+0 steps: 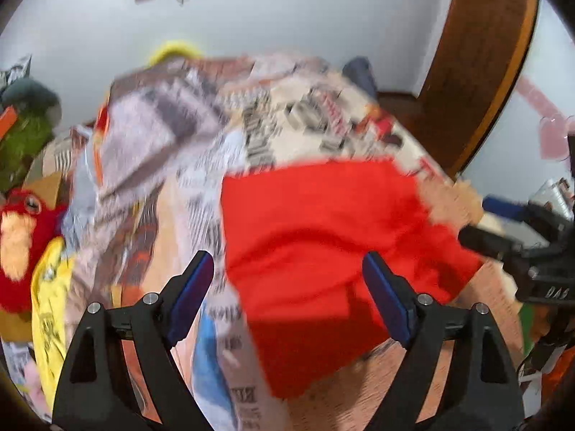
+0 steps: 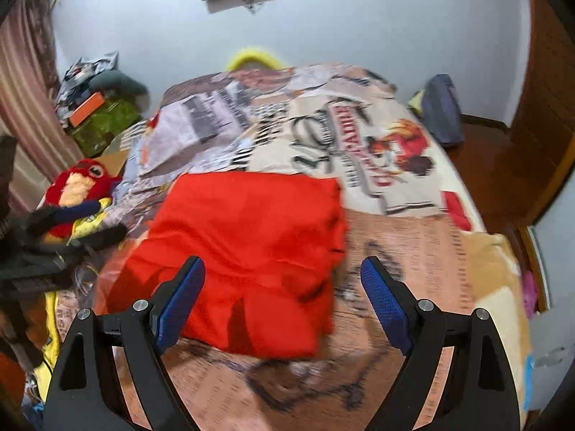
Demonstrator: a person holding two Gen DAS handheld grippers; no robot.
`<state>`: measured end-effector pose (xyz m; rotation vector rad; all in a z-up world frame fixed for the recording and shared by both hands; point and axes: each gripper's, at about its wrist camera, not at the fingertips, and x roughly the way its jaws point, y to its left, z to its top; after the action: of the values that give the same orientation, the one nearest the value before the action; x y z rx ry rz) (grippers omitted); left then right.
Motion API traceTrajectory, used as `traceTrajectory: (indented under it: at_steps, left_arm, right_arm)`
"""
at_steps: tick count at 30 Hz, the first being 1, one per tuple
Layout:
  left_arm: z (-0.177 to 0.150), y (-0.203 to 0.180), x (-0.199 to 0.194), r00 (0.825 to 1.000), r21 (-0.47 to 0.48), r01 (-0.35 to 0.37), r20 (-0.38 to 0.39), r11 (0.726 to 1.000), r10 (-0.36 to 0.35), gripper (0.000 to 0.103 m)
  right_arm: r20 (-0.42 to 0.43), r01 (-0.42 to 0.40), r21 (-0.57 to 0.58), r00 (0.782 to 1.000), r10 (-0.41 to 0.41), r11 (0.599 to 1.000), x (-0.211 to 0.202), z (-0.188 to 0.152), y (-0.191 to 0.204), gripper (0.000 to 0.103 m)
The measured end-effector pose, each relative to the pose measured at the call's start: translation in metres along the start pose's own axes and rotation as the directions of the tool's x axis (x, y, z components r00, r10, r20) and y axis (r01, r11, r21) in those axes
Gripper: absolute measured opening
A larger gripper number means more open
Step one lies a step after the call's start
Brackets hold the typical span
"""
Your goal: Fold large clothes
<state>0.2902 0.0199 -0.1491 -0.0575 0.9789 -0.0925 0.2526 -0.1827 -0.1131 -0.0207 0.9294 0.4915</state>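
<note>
A red garment (image 1: 323,222) (image 2: 251,222) lies folded into a rough rectangle on the printed bedspread (image 2: 377,151), with a few creases across it. My left gripper (image 1: 287,258) hovers above the garment's near left part, jaws wide apart and nothing between them. My right gripper (image 2: 284,262) hangs over the garment's near right edge, also open and empty. Each gripper shows in the other's view: the right gripper (image 1: 503,222) at the garment's right side, the left gripper (image 2: 72,222) at its left side. Both views are motion-blurred.
A red plush toy (image 2: 79,186) and yellow cloth (image 1: 50,305) lie at the bed's left side, with a green bundle (image 2: 104,122) behind. A dark blue item (image 2: 442,107) sits at the far right corner. Brown wooden furniture (image 1: 478,72) stands on the right.
</note>
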Motion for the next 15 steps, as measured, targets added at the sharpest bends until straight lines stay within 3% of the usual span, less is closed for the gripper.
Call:
traceTrajectory:
  at_steps: [4, 7, 10, 15]
  left_arm:
    - [-0.028, 0.008, 0.029, 0.996, -0.012, 0.019, -0.090, 1.000, -0.020, 0.086]
    - [-0.045, 0.013, 0.035, 0.994, -0.051, 0.058, -0.093, 0.997, -0.062, 0.096]
    - [-0.060, 0.020, 0.039, 0.989, -0.093, 0.104, -0.099, 0.990, -0.113, 0.098]
    - [-0.085, 0.021, 0.043, 0.984, -0.088, 0.121, -0.117, 0.989, -0.131, 0.100]
  right_arm:
    - [-0.092, 0.002, -0.030, 0.996, -0.005, 1.000, 0.042, -0.012, 0.015, 0.087]
    - [-0.150, 0.099, -0.077, 0.983, -0.110, 0.992, 0.060, -0.027, 0.012, 0.087]
    - [-0.198, 0.172, -0.125, 0.961, -0.194, 0.977, 0.073, -0.051, -0.007, 0.087]
    - [-0.230, 0.117, -0.026, 0.966, -0.120, 0.993, 0.058, -0.067, -0.046, 0.090]
